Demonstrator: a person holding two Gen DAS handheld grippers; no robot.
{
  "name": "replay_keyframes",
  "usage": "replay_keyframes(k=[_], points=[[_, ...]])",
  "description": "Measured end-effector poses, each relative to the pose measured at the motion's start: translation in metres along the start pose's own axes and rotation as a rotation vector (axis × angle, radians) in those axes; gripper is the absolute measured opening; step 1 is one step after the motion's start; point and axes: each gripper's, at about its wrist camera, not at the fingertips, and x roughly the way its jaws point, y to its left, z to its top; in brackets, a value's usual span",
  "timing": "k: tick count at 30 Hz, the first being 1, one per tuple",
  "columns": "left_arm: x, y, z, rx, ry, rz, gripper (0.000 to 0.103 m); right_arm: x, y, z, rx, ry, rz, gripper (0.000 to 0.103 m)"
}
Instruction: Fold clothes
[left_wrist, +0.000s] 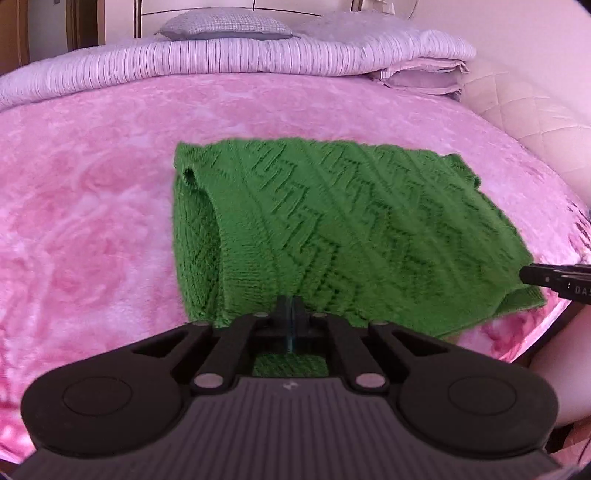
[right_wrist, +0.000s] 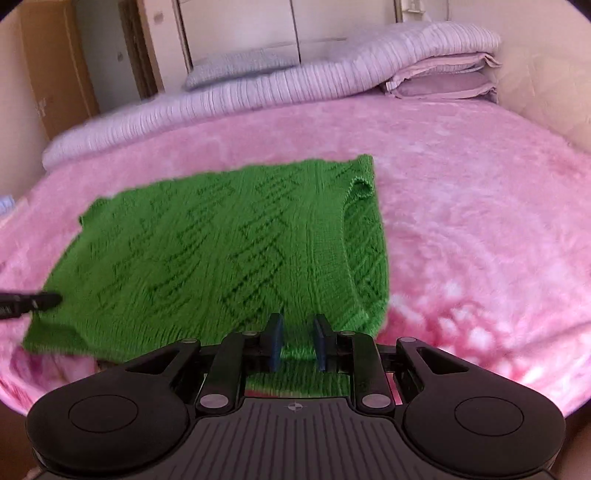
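Left wrist view showed the left gripper low over the bed, its fingers pressed together on the near edge of the green knitted sweater lying folded on the pink blanket, while right wrist view showed the right gripper with fingers apart above the sweater's near edge.

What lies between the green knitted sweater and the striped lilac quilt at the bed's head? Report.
Only bare pink plush blanket; nothing rests between the green knitted sweater and striped lilac quilt, shown in both views.
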Motion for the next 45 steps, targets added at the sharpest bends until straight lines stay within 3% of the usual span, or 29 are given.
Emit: replay_keyframes(k=[5, 9, 16, 21, 25, 35, 45], points=[[-0.007, -0.018, -0.005, -0.001, 0.000, 0.042, 0.006, -0.020, 0.009, 0.006, 0.026, -0.060, -0.031, 0.021], [0.008, -0.019, -0.011, -0.040, 0.038, 0.089, 0.008, 0.014, -0.001, -0.007, 0.079, 0.037, -0.044, 0.022], [-0.045, -0.043, 0.006, -0.019, -0.024, 0.103, 0.008, -0.037, 0.011, 0.004, 0.140, -0.026, -0.054, 0.023], [-0.085, -0.062, 0.003, -0.014, -0.046, 0.095, 0.011, -0.066, 0.021, -0.008, 0.175, -0.038, -0.058, 0.037], [-0.112, -0.076, -0.004, 0.018, -0.065, 0.095, 0.016, -0.086, 0.028, -0.022, 0.199, -0.054, -0.044, 0.039], [-0.151, -0.087, -0.030, 0.031, -0.089, 0.120, 0.021, -0.133, 0.049, -0.031, 0.204, -0.100, -0.049, 0.041], [-0.157, -0.081, -0.038, 0.022, -0.092, 0.102, 0.024, -0.148, 0.055, -0.035, 0.210, -0.109, -0.094, 0.041]])
